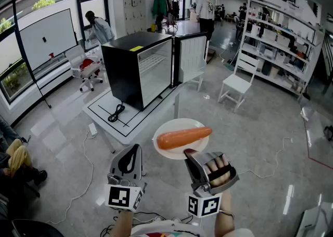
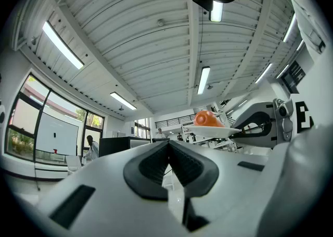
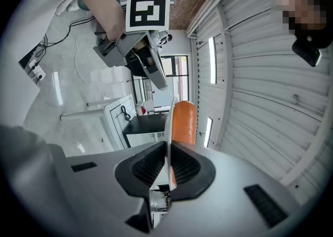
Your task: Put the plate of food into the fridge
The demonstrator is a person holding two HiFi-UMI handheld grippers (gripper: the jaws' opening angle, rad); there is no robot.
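A white plate (image 1: 171, 147) carries one long orange piece of food (image 1: 183, 137), like a carrot. My right gripper (image 1: 190, 154) is shut on the plate's near rim and holds it in the air over the floor. In the right gripper view the plate (image 3: 169, 122) stands edge-on between the pads, with the food (image 3: 183, 121) beside it. My left gripper (image 1: 131, 153) hangs just left of the plate, shut and holding nothing; its pads (image 2: 156, 164) meet. The black fridge (image 1: 136, 66) stands ahead on a low white table (image 1: 104, 113), its door (image 1: 191, 56) swung open to the right.
A white chair (image 1: 235, 82) stands right of the fridge and an office chair (image 1: 88, 70) to its left. Shelves (image 1: 281, 48) line the right wall. Cables (image 1: 83, 178) trail over the floor. A seated person (image 1: 14, 160) is at the left edge, and others stand farther back.
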